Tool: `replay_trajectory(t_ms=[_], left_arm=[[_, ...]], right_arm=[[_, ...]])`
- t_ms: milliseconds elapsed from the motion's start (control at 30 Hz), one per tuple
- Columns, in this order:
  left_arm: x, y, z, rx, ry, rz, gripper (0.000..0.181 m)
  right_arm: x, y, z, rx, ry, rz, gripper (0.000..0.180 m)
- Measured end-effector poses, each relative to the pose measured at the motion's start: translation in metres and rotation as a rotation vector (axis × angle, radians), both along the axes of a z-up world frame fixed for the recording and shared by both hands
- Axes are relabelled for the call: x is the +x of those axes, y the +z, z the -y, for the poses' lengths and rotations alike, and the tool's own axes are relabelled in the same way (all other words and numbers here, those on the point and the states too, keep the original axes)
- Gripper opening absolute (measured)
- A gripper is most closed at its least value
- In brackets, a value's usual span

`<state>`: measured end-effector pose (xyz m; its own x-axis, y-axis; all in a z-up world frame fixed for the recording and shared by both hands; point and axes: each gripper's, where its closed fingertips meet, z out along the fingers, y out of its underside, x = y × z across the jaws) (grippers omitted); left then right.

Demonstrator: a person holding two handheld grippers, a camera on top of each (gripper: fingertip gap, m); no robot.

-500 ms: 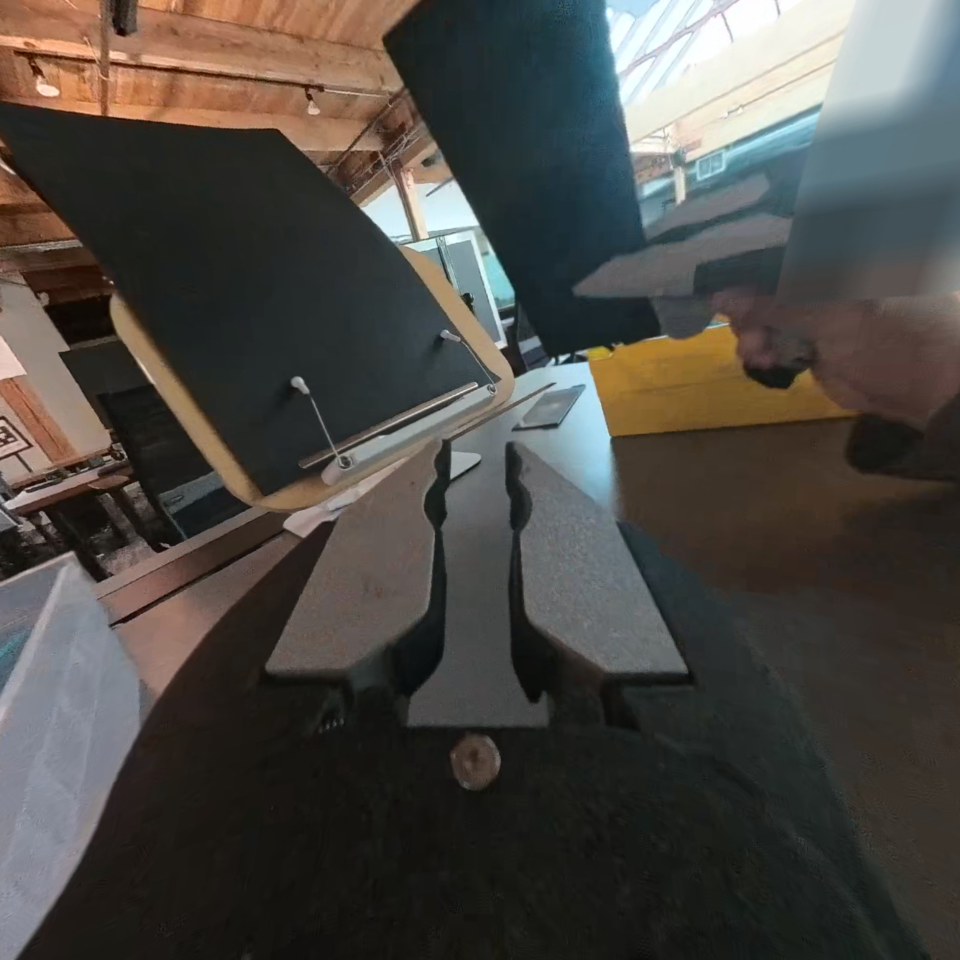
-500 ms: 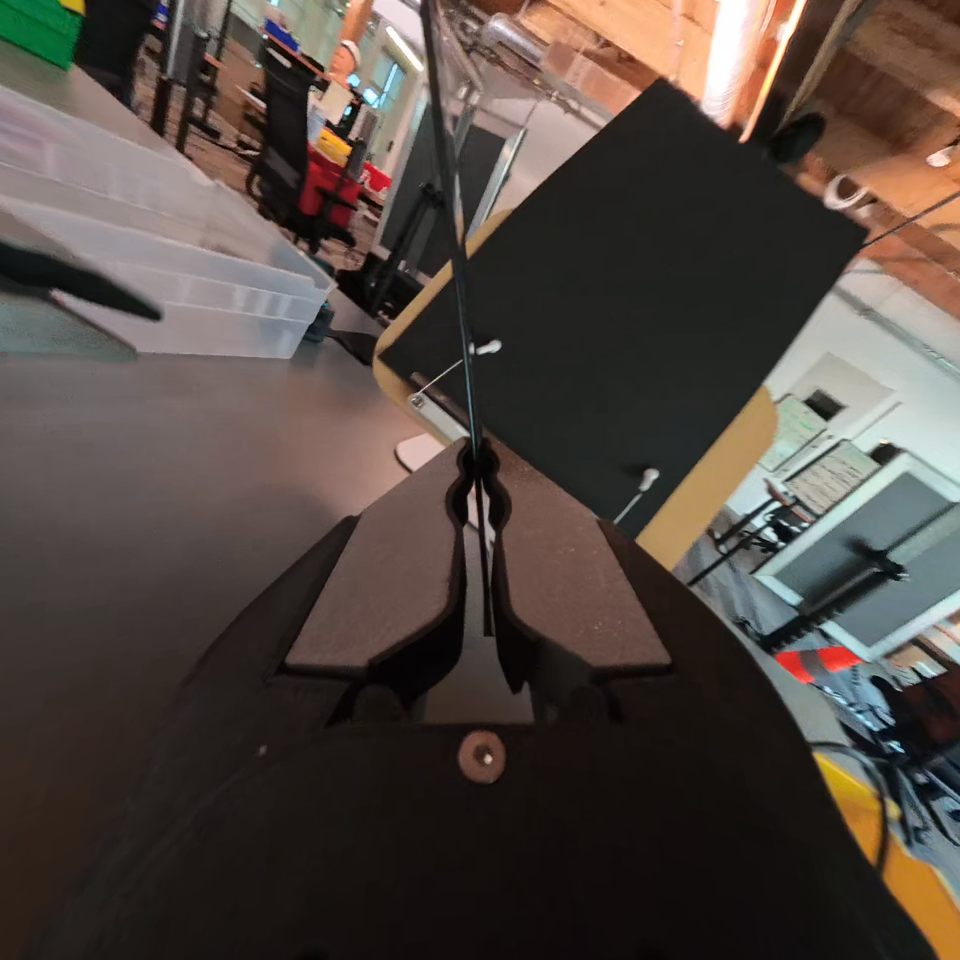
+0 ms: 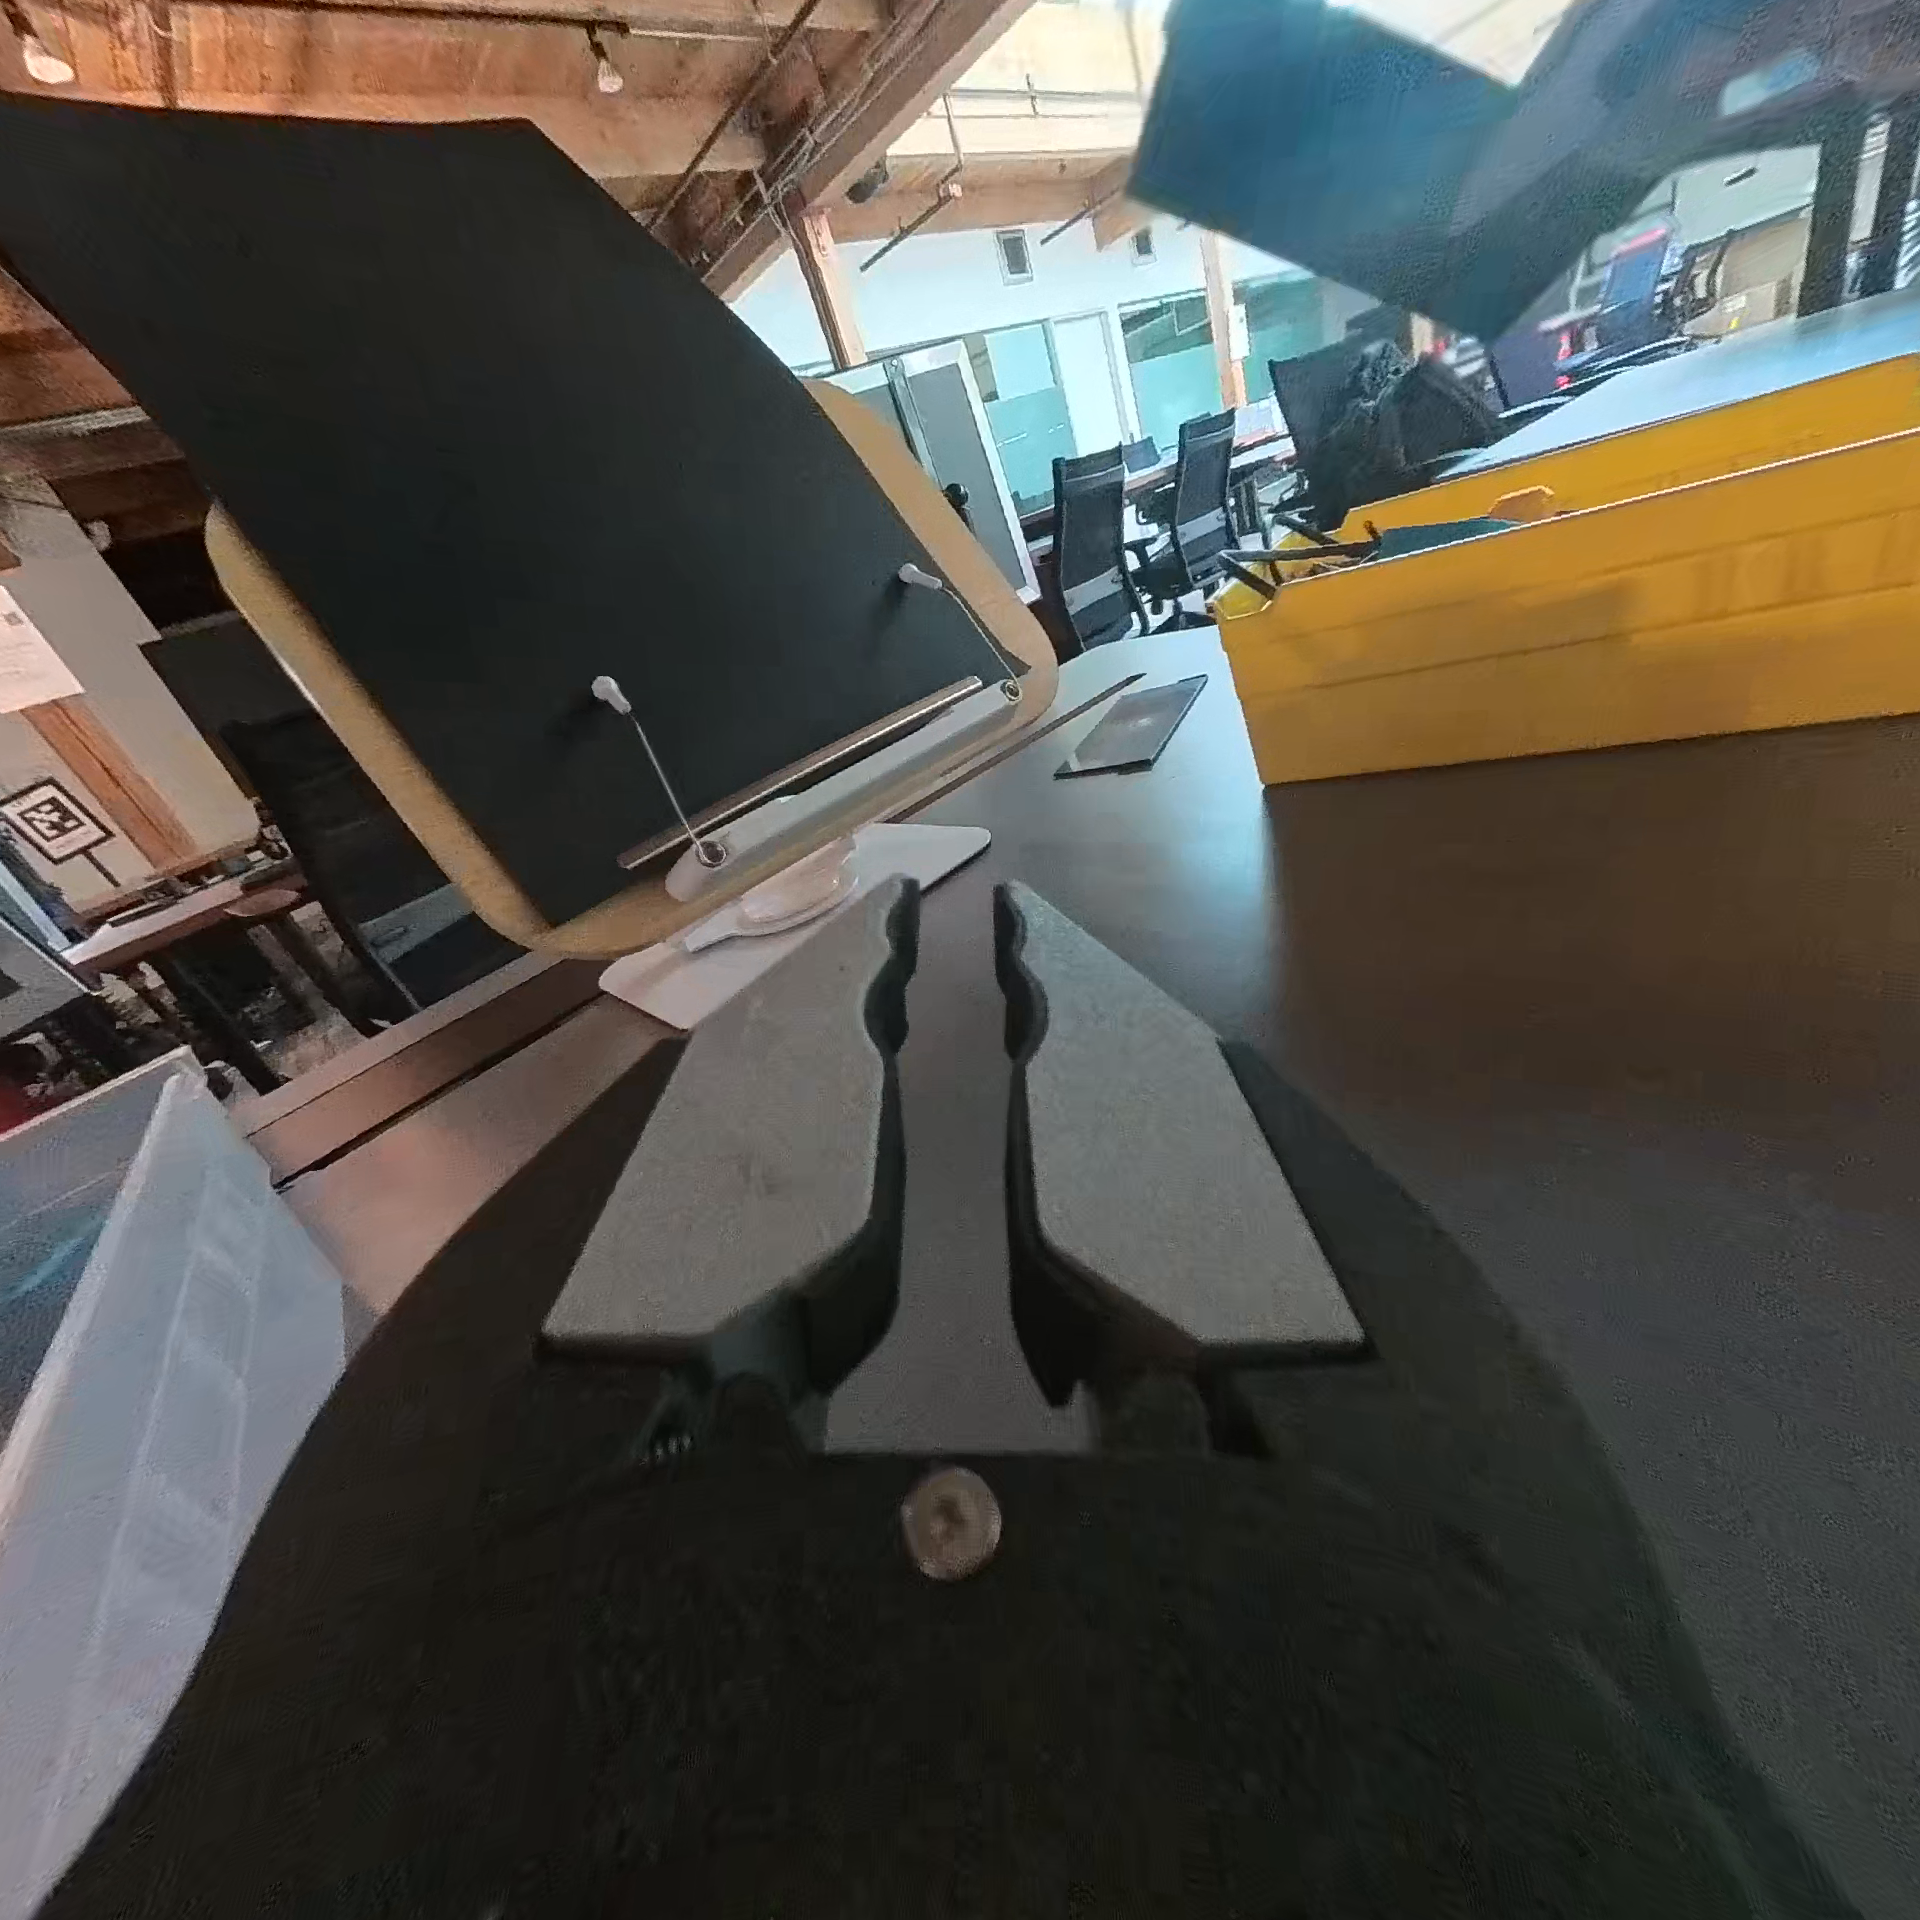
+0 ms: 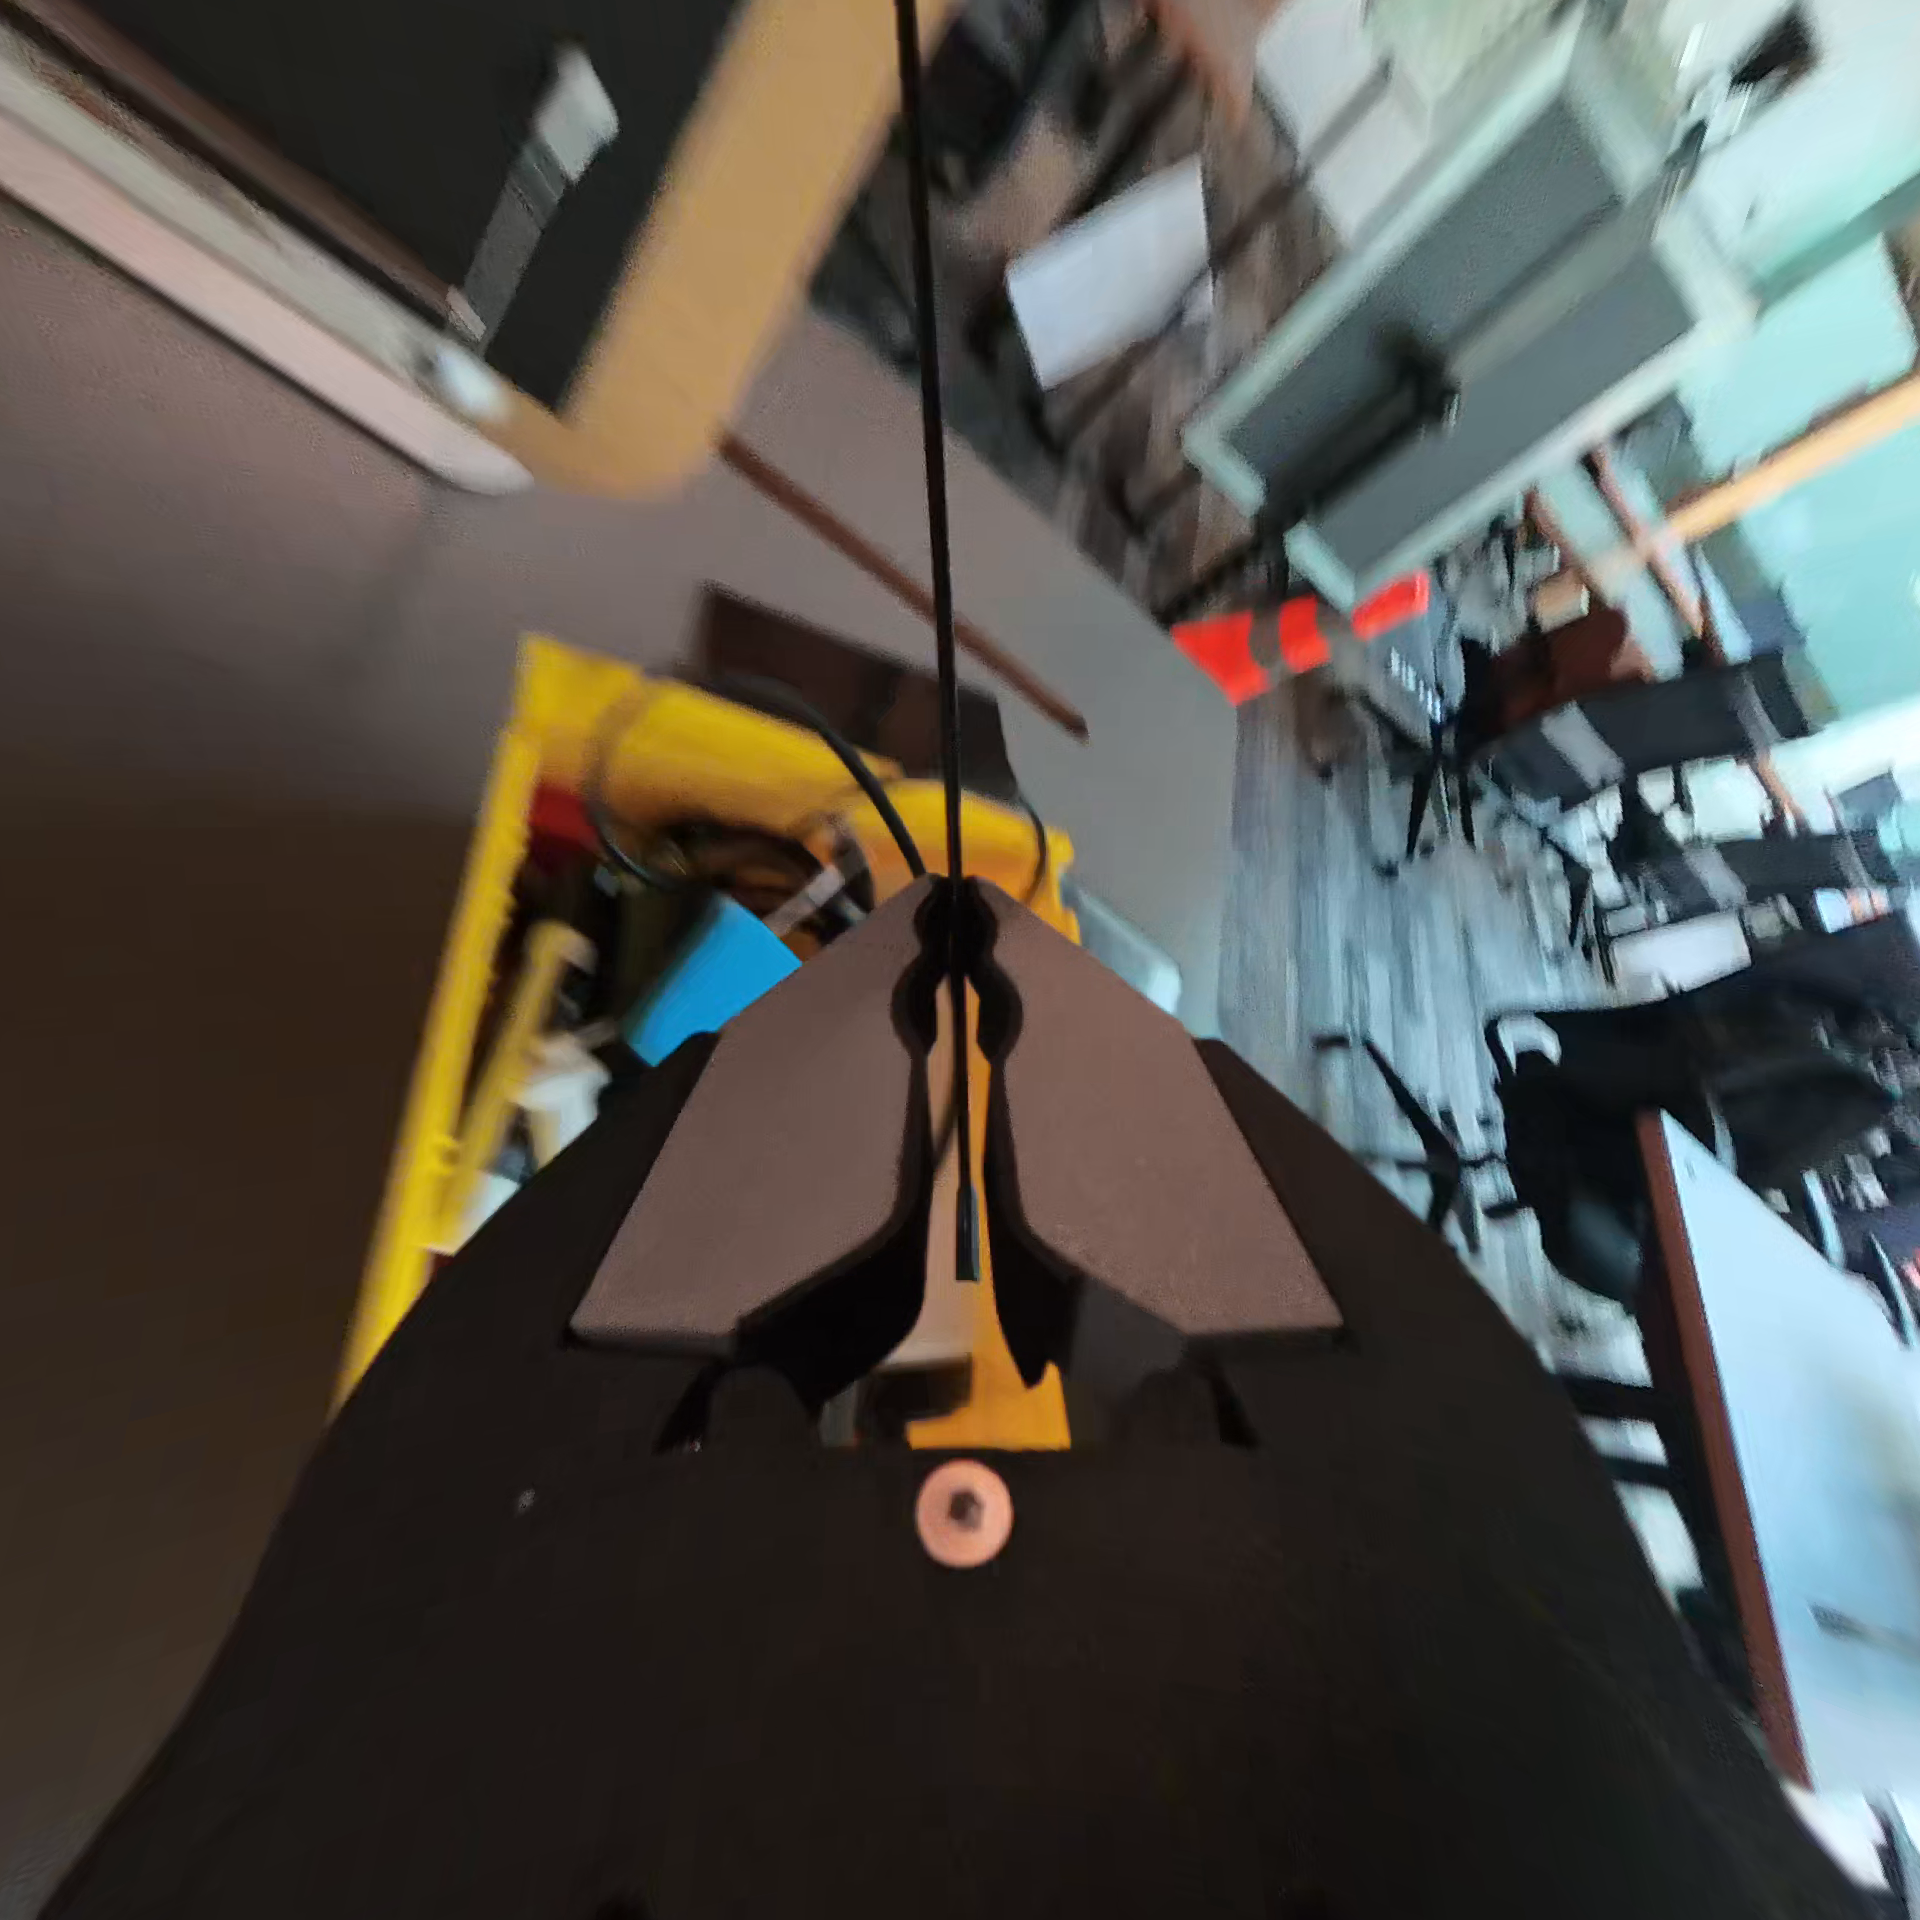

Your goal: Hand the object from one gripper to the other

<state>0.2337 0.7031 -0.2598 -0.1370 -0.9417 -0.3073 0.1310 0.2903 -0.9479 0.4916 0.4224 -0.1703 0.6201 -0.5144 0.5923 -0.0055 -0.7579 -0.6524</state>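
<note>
The object is a thin black sheet. In the right wrist view I see it edge-on as a black line (image 4: 928, 416) running up out of my right gripper (image 4: 951, 896), which is shut on its lower end. In the left wrist view the same sheet shows as a blurred dark panel (image 3: 1340, 156) high at the top right, far from my left gripper (image 3: 953, 906). My left gripper is open and empty, low over the dark table (image 3: 1558, 1091), and points at a book stand (image 3: 468, 468).
The wooden book stand carries another black sheet and sits on a white base; it also shows in the right wrist view (image 4: 665, 312). A yellow bin (image 3: 1558, 665) of cables and parts (image 4: 582, 727) stands at the right. A clear plastic bin (image 3: 135, 1351) is at the left. A small dark card (image 3: 1132, 722) lies on the table. About 40 cm separates my left fingertips from my right.
My right gripper has swung with the sheet away from the stand, over the yellow bin; in the left view the sheet moved to the top right. The left gripper stays open.
</note>
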Motion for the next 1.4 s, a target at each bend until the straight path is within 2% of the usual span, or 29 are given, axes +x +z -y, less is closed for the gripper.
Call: replay_trajectory(t_ms=[133, 233, 400, 667, 833, 933, 1167, 1233, 1400], left_arm=[[0.000, -0.002, 0.005, 0.035, -0.009, -0.003, 0.009], [0.000, -0.003, 0.008, 0.057, -0.014, -0.007, 0.008], [0.001, -0.003, 0.006, 0.049, -0.011, -0.006, 0.007], [0.000, -0.002, 0.002, 0.021, -0.008, -0.011, 0.006], [0.000, -0.004, 0.006, 0.046, -0.018, -0.019, 0.006], [0.000, -0.005, 0.007, 0.057, -0.021, -0.021, 0.006], [0.000, -0.005, 0.008, 0.051, -0.027, -0.018, 0.005], [0.001, -0.005, 0.007, 0.043, -0.024, -0.017, 0.005], [0.002, -0.004, 0.007, 0.047, -0.023, -0.020, 0.006]], right_arm=[[0.042, -0.064, 0.064, -0.204, -0.186, -0.205, 0.000], [0.049, -0.107, 0.095, -0.309, -0.268, -0.363, 0.000], [0.056, -0.125, 0.105, -0.305, -0.286, -0.424, 0.000], [0.042, -0.118, 0.132, -0.252, -0.393, -0.653, 0.000], [0.027, -0.135, 0.154, -0.315, -0.421, -0.801, 0.000], [0.027, -0.142, 0.154, -0.319, -0.403, -0.799, 0.000], [0.033, -0.157, 0.146, -0.460, -0.318, -0.714, 0.001], [0.036, -0.149, 0.144, -0.440, -0.316, -0.692, 0.002], [0.049, -0.099, 0.124, -0.304, -0.252, -0.497, 0.013]])
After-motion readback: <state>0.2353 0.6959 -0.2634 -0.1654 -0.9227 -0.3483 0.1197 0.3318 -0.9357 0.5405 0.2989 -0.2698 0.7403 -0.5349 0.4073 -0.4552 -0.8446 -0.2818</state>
